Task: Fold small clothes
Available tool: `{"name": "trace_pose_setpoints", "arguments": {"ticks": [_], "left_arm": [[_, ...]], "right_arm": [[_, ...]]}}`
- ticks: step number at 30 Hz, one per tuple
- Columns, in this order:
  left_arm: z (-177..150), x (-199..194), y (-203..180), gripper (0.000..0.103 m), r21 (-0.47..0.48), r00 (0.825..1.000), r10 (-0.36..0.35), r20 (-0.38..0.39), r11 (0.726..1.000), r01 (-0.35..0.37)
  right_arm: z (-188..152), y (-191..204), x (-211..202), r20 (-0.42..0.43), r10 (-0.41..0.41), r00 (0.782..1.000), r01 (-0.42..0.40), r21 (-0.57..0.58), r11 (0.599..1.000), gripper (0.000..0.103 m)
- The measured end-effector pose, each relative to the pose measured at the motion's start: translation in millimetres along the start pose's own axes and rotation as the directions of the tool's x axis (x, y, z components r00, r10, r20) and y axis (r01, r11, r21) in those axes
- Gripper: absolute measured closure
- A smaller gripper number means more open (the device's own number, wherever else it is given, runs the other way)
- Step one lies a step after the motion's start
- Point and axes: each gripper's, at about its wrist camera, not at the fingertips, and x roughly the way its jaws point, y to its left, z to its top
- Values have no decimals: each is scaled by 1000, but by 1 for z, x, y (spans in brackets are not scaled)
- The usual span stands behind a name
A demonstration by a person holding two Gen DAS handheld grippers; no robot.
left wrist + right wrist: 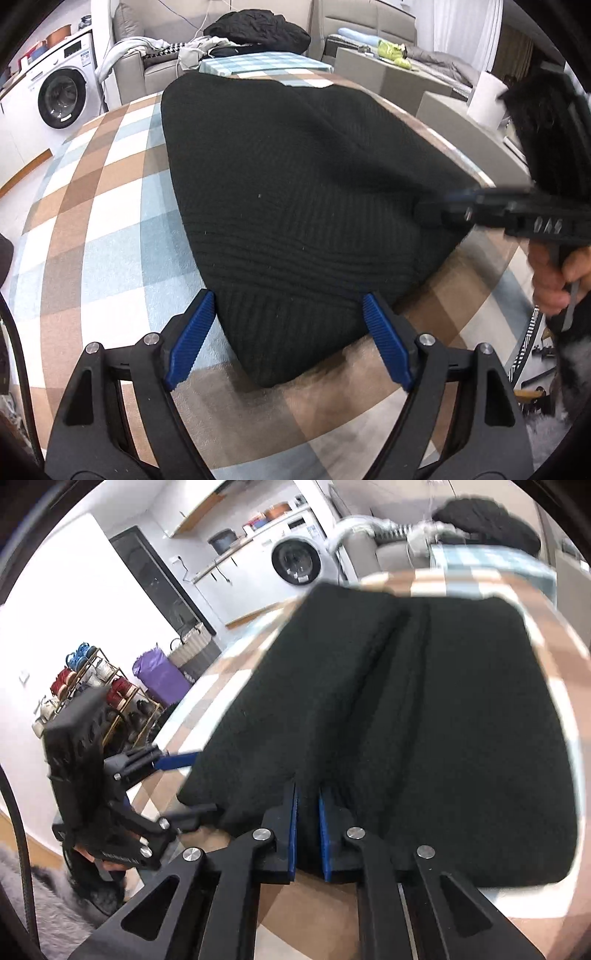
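Note:
A black knitted garment [295, 192] lies spread on the checked tablecloth [103, 229]. My left gripper [288, 314] is open, its blue pads [192, 339] on either side of the garment's near corner. My right gripper [306, 805] is shut on the garment's [406, 701] near edge, pinching a fold of black knit between its blue pads [293, 827]. The right gripper also shows in the left wrist view [428, 214] at the garment's right edge. The left gripper shows in the right wrist view [184, 786] at the garment's left corner.
A washing machine [62, 98] stands at the back left. A sofa with a black jacket [258, 29] and loose clothes is behind the table. A white paper roll [485, 99] stands at the right. A rack with coloured items [85, 675] is on the floor.

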Motion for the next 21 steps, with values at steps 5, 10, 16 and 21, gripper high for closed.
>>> {"name": "trace_pose_setpoints", "arguments": {"ticks": [5, 10, 16, 21], "left_arm": [[-9, 2, 2, 23, -21, 1000, -18, -25, 1000, 18], [-12, -7, 7, 23, -46, 999, -43, -6, 998, 43], [-8, -22, 22, 23, -87, 996, -65, 54, 994, 69], [-8, -25, 38, 23, -131, 997, -42, 58, 990, 49]], "right_arm": [[-1, -10, 10, -64, -79, 995, 79, -5, 997, 92], [11, -21, 1, -9, -36, 999, 36, 85, 996, 45], [39, -52, 35, -38, 13, 999, -3, 244, 970, 45], [79, -63, 74, -41, 2, 999, 9, 259, 966, 45]]}}
